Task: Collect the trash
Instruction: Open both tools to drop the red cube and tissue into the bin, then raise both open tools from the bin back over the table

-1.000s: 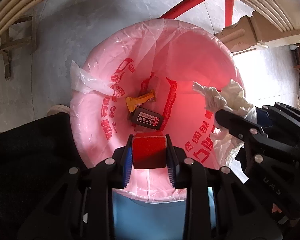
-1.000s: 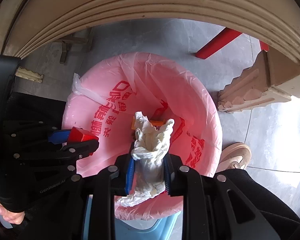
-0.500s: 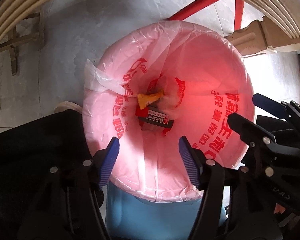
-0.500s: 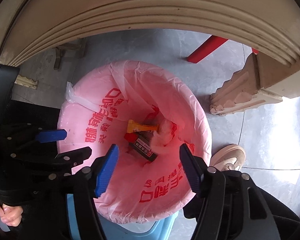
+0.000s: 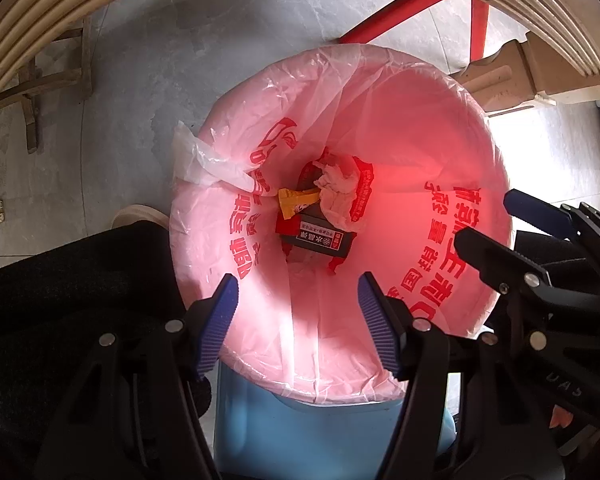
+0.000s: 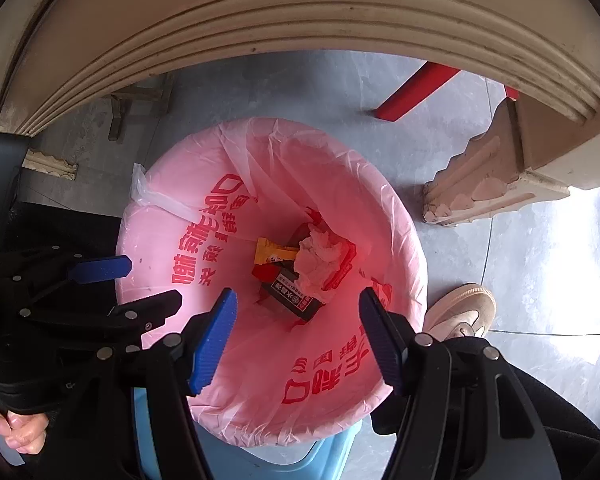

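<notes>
The left gripper (image 5: 296, 300) hangs over the near left side of the bin (image 5: 300, 412), its jaws apart with nothing between them, having just been opening. Down in the pink bag (image 5: 400, 128) lie, left to right, a yellow wrapper (image 5: 294, 200), a small red box (image 5: 286, 225) just near of it, a dark box (image 5: 320, 238) and a crumpled tissue (image 5: 340, 188) touching both the wrapper and the dark box. The right gripper (image 6: 296, 304) hangs over the bin's right side, jaws likewise spread and empty after opening, with a shoe (image 6: 460, 312) on the floor (image 6: 540, 280) just right of the bin.
</notes>
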Available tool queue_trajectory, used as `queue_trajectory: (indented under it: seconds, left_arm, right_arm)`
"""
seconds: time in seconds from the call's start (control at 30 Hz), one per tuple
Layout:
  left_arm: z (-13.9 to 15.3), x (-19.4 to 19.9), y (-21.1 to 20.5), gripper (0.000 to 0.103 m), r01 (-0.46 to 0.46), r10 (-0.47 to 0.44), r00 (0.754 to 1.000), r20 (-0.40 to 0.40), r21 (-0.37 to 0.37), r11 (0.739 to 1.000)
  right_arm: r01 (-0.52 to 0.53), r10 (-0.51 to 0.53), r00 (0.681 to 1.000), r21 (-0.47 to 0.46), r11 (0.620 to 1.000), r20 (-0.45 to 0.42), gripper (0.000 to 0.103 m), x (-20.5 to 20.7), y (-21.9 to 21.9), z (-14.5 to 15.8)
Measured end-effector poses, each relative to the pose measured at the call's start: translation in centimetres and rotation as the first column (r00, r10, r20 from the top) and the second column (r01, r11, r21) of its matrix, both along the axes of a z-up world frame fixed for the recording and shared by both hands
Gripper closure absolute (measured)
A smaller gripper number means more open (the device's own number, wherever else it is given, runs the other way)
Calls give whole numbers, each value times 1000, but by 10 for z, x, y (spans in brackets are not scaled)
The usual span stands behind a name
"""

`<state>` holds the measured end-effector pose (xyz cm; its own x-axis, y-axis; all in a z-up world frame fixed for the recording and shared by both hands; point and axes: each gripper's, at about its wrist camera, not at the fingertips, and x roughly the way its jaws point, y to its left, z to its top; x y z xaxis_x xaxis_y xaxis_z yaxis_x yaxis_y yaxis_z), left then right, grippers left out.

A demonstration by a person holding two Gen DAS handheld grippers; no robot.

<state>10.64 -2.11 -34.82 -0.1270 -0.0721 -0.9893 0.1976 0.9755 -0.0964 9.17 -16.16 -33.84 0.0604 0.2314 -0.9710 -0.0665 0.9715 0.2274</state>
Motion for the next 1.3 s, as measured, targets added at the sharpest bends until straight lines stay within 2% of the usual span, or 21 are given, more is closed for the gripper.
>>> queue_trajectory:
  seconds: [0.43,0.6,0.7,0.83,0.97,1.07,1.13,1.17,1.3]
  left_arm:
    - [3,-1,3,42,4,-4,1000,21,1,1000]
    - [16,-7,1,41,40,-42,997,70,25,999]
    - [36,-16,-1,40,80,-90,986,139,73,994]
    - [74,-32,0,40,131,-151,963,224,102,986]
    - [138,-41,9,39,165,-186,931,315,93,982]
    - [187,-35,20,31,151,-171,909,379,82,985]
    - [220,-27,27,31,134,-153,897,414,74,988]
    - [240,-20,33,31,119,-138,891,434,70,990]
    - [307,11,53,30,55,-57,875,481,19,998]
  right_arm:
    - [-2,2,1000,4,1000,8,41,0,2,4]
    - [3,-4,1000,23,1000,31,40,-3,0,17]
    - [7,-8,998,24,1000,57,41,-7,-2,32]
    - [15,-22,993,60,998,116,41,-16,-6,68]
    - [20,-44,974,108,994,224,37,-22,-14,126]
    - [17,-57,955,136,991,290,36,-22,-22,165]
    - [8,-57,937,140,990,345,32,-18,-29,200]
    - [7,-58,928,139,990,368,24,-16,-32,213]
    - [-8,-44,877,106,994,479,23,-4,-42,275]
